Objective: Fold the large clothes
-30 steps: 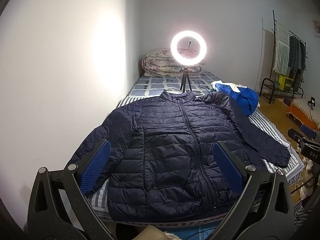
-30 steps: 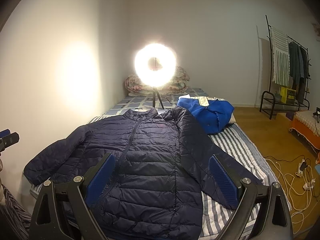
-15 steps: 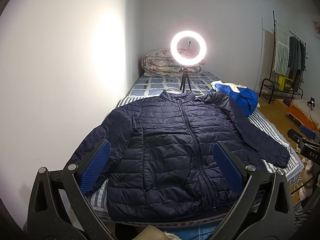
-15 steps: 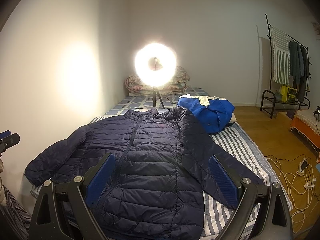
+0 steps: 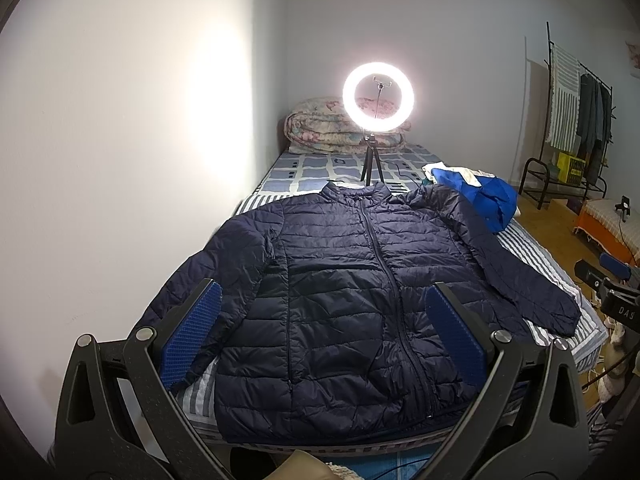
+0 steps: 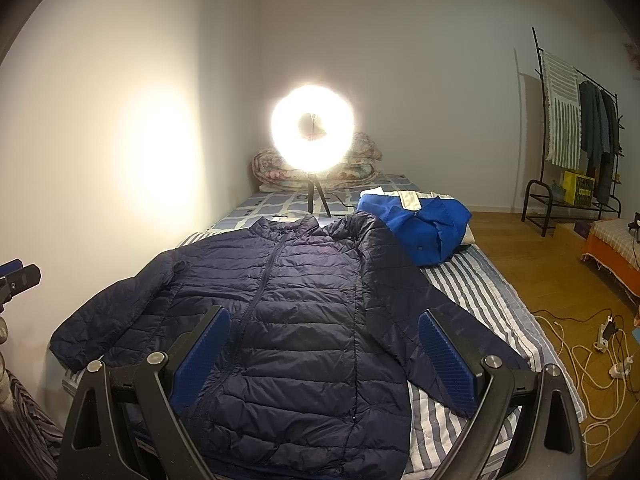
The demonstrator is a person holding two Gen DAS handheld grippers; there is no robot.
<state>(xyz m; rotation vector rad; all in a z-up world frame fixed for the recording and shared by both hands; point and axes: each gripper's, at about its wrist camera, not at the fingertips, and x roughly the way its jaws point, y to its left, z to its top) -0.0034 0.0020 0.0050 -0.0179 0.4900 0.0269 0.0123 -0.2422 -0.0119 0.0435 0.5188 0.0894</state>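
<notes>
1. The navy puffer jacket (image 5: 352,304) lies flat, zipped, on the striped bed (image 6: 492,292), collar pointing away.
2. The left gripper (image 5: 320,344) and right gripper (image 6: 324,356) hover spread wide, empty, above its hem.
3. Each gripper is nearer its own-side sleeve.

Navy quilted puffer jacket (image 5: 360,300) — zipped, front up, spread flat, sleeves angled outward — on striped bed (image 6: 480,292)

Jacket (image 5: 360,300) on bed (image 5: 536,248), lamp (image 5: 378,96) behind.
</notes>
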